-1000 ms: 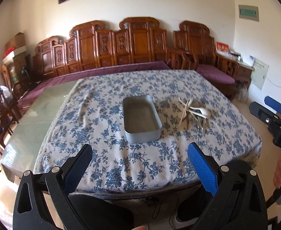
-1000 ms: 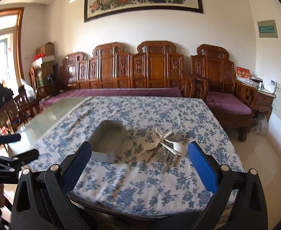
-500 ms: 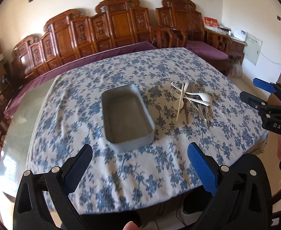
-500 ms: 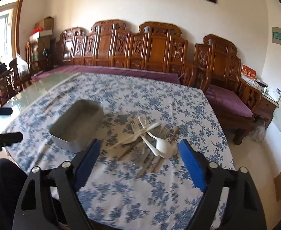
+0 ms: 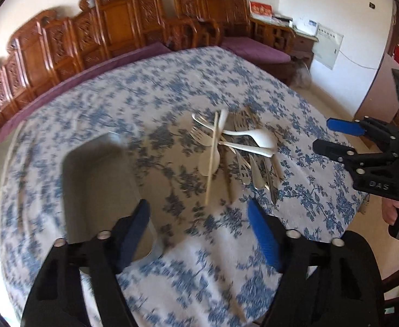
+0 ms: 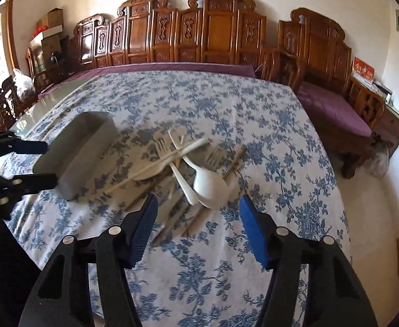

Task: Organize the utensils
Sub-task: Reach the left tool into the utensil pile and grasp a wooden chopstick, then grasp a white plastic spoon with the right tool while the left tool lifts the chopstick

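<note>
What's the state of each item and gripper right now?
Tray: empty, upright on the tablecloth.
Utensil pile: loose, criss-crossed beside the tray, none sorted.
White spoon: on top of the pile, untouched.
Chopstick: lying across the spoons.
Left gripper: closing, nothing between the fingers.
Right gripper: closing above the pile, holding nothing.

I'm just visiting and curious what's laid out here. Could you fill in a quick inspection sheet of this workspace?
Surface: table under a blue floral tablecloth.
Job's things: empty grey tray; beside it a loose pile of utensils: white spoons, forks, chopsticks.
Clutter: nothing seen.
Grippers: left gripper and right gripper above the cloth, jaws closing, nothing between them.
Cables: nothing seen on the table.
Surroundings: carved wooden benches with purple cushions, cardboard boxes.
</note>
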A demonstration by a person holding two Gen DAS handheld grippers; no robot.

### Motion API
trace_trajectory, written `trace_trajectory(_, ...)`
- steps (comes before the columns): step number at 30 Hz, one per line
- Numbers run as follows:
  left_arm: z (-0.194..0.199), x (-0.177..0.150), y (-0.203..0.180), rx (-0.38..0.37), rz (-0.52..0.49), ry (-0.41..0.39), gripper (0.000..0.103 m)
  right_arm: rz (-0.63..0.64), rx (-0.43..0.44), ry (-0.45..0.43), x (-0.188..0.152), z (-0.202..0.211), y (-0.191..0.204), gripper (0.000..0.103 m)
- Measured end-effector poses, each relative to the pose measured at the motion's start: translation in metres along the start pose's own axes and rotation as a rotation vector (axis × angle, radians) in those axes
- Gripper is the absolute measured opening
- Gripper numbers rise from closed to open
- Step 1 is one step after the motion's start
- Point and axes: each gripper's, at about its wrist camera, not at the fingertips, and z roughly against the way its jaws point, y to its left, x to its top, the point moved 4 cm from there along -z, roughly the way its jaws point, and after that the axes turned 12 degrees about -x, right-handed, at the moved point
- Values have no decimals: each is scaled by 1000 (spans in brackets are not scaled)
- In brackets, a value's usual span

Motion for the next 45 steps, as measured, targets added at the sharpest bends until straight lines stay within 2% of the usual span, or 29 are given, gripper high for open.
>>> trace_trajectory(2, -21, 3, 4, -20, 6, 35, 50, -3, 8, 10, -2, -7, -4, 64)
trace_trajectory(5, -48, 7, 8, -37, 15, 79, 36, -14, 26, 27, -4, -17, -9, 64)
trace_trajectory(13, -102, 12, 21, -49, 63, 167, 18, -20, 49, 58, -3, -38, -11, 64)
trace_trajectory(16, -112, 9, 25, -61, 83, 199, 18, -18, 49, 62, -1, -41, -12, 64)
trace_trajectory(19, -113, 7, 25, -57, 82, 195, 4, -17, 46, 65, 0, -42, -13, 64)
trace_trajectory(25, -91, 6, 17, -51, 61, 123, 4, -14, 62, 75, 0, -46, -10, 64)
trace_trajectory(27, -78, 2, 12, -63, 58, 96, 4, -2, 72, 78, 0, -50, -5, 57)
trace_trajectory(31, -60, -2, 8, -70, 61, 52, 4, 12, 70, 94, 5, -64, 0, 53)
trace_trajectory(35, -44, -9, 6, -76, 67, 19, 4, 16, 41, 106, 17, -82, 2, 48)
trace_trajectory(41, -29, -18, 7, -68, 56, -7, 4, 70, 48, 138, 41, -112, 24, 41)
trace_trajectory(45, -18, -24, 12, -72, 69, -27, 4, 11, 92, 154, 54, -120, 33, 41)
